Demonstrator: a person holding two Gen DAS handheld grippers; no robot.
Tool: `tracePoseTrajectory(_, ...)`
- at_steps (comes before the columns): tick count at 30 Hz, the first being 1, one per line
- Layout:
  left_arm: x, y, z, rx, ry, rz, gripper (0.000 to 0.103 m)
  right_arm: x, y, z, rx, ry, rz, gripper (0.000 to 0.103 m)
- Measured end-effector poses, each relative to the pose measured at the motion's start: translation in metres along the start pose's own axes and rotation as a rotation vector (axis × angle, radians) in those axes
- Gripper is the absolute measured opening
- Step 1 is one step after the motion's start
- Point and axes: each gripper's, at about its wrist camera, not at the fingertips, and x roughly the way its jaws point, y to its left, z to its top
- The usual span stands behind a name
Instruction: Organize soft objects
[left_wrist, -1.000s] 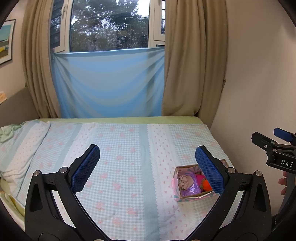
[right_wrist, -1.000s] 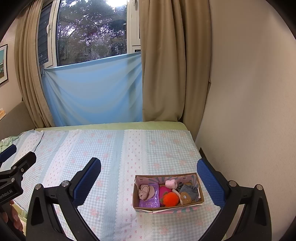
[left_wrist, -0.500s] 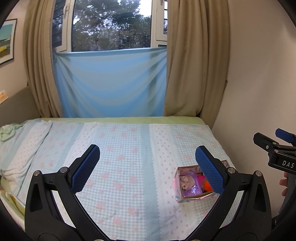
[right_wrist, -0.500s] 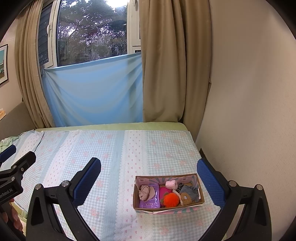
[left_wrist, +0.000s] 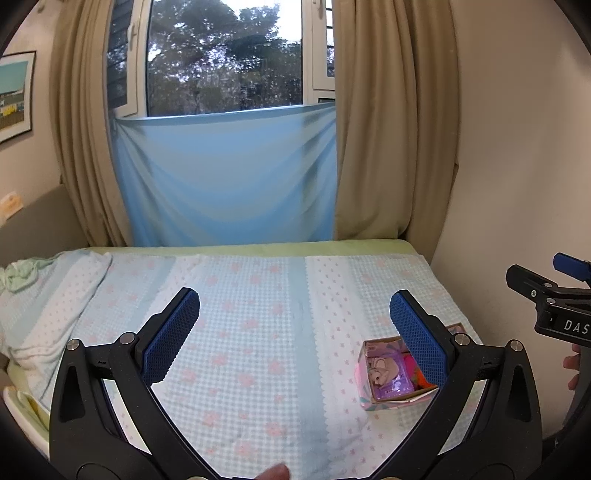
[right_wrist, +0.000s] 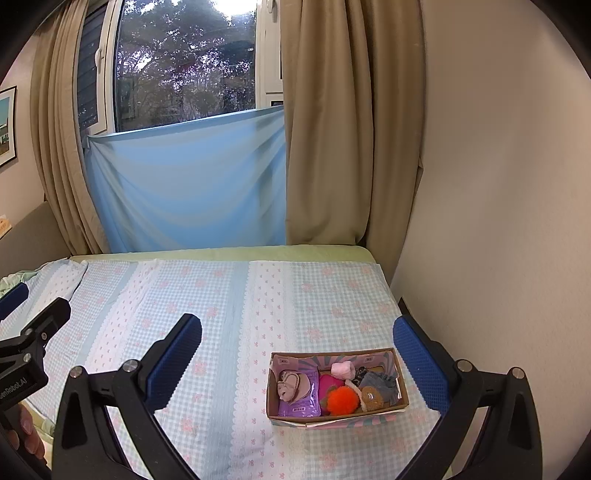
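Observation:
A small cardboard box (right_wrist: 400, 382) sits on the bed's right side. It holds several soft items: a purple packet (right_wrist: 299, 395), an orange pompom (right_wrist: 341, 400), a pink roll (right_wrist: 341, 369) and a brown plush (right_wrist: 373, 397). The box also shows in the left wrist view (left_wrist: 364, 373), partly behind a finger. My right gripper (right_wrist: 297, 343) is open and empty, held above the bed over the box. My left gripper (left_wrist: 293, 332) is open and empty, further left over the bedspread.
The bed has a checked light-blue cover (right_wrist: 207, 295). A wall (right_wrist: 498, 221) runs along its right edge. Beige curtains (right_wrist: 325, 147) and a blue cloth (right_wrist: 192, 184) hang behind. A crumpled green cloth (left_wrist: 22, 273) lies at far left.
Both views have hardly shifted; the left gripper drifted slightly so the box sits a touch lower. Both grippers stay open.

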Motion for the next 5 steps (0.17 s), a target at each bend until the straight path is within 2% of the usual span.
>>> tracePoseTrajectory(2, -0.0014, 0.0008, -0.0011, 0.004, -0.015, 0.021, 0.103, -0.0006, 0.0005, -0.0007, 0.001, -0.001, -0.001, 0.103)
tracePoseTrajectory(5, -0.0052, 0.0031, -0.0013, 0.003, -0.031, 0.013, 0.103, -0.0007, 0.0008, -0.0007, 0.001, -0.002, -0.001, 0.103)
